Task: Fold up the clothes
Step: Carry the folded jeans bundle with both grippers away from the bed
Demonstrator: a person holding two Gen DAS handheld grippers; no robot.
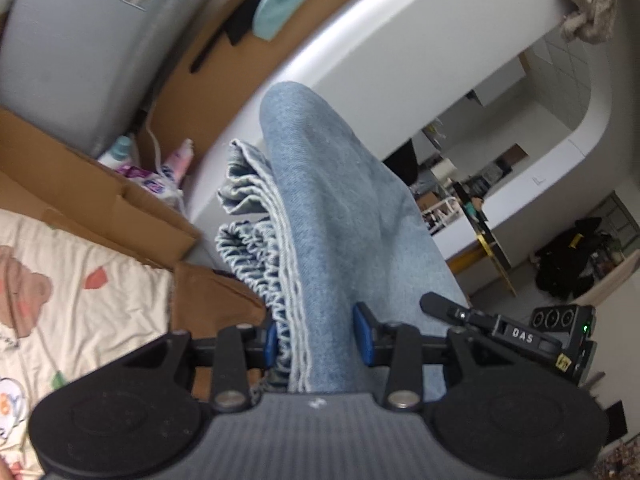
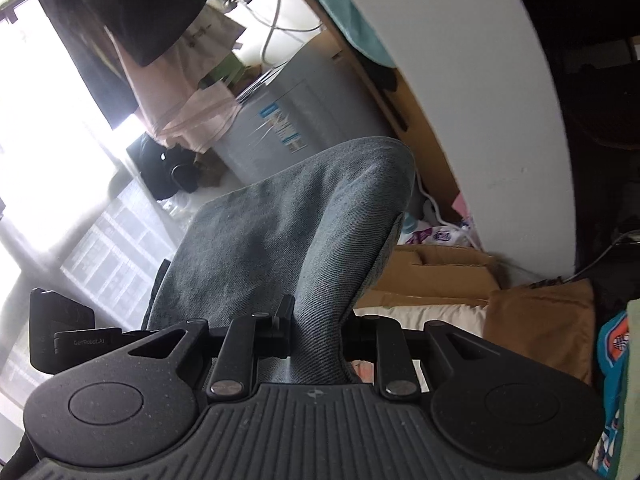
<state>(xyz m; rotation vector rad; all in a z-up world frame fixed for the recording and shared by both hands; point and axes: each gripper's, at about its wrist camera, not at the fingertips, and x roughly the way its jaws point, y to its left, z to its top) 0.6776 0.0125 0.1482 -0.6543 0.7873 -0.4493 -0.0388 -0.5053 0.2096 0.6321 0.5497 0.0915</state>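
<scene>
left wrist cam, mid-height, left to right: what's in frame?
Patterned bedsheet → cardboard box → frilled denim hem → denim garment, clamped in the left gripper → right gripper → dark pile on the floor.

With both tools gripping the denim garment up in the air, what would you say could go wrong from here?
1. The left tool pinches several bunched layers of the denim garment near its frayed edge; a layer might slip free and spoil the fold.
2. The right tool holds a thick fold of the fabric, which may creep out.
3. The open cardboard box sits close below; hanging fabric could snag on it.
</scene>
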